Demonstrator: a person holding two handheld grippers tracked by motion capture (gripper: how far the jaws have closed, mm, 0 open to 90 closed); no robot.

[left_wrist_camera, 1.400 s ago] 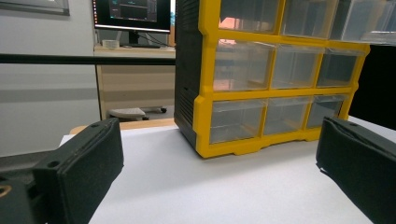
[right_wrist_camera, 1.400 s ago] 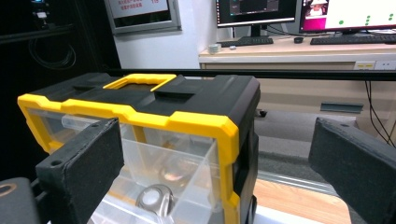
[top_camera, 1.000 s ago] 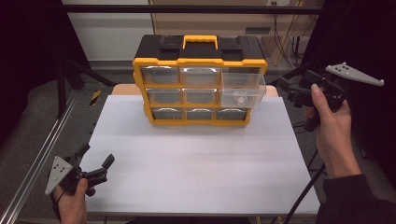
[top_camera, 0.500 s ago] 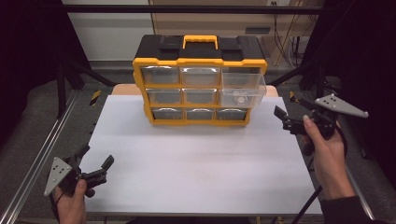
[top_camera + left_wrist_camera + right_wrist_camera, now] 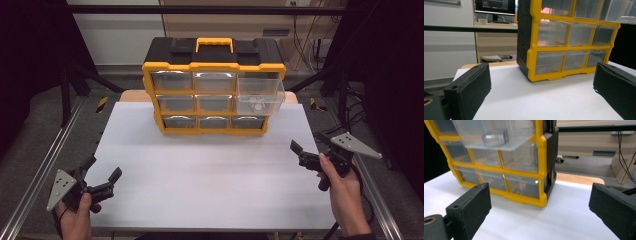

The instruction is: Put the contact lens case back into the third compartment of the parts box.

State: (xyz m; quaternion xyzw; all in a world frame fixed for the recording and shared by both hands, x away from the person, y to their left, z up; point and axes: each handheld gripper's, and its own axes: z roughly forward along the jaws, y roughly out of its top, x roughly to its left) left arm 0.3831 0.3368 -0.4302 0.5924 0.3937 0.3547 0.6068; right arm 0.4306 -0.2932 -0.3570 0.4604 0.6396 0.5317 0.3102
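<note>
A yellow and black drawer cabinet [image 5: 214, 85] stands at the back of the white table [image 5: 210, 170], with clear drawers in three rows. Its top right drawer [image 5: 260, 95] is pulled out and holds a small round silvery thing [image 5: 494, 138]. My left gripper [image 5: 102, 175] rests open at the table's front left corner, nothing between its jaws; its view faces the cabinet [image 5: 571, 40]. My right gripper [image 5: 309, 150] hangs open over the right edge of the table, empty, well in front of the cabinet [image 5: 506, 162].
Metal rails [image 5: 45, 170] run along both sides of the table. A black frame bar [image 5: 210, 9] crosses above the cabinet. Beyond the table are a beige desk and a monitor [image 5: 495, 6]. Cables [image 5: 305, 45] hang at the back right.
My right gripper has come down and toward me, from beside the cabinet's pulled-out drawer to the table's right edge. The left gripper has stayed put.
</note>
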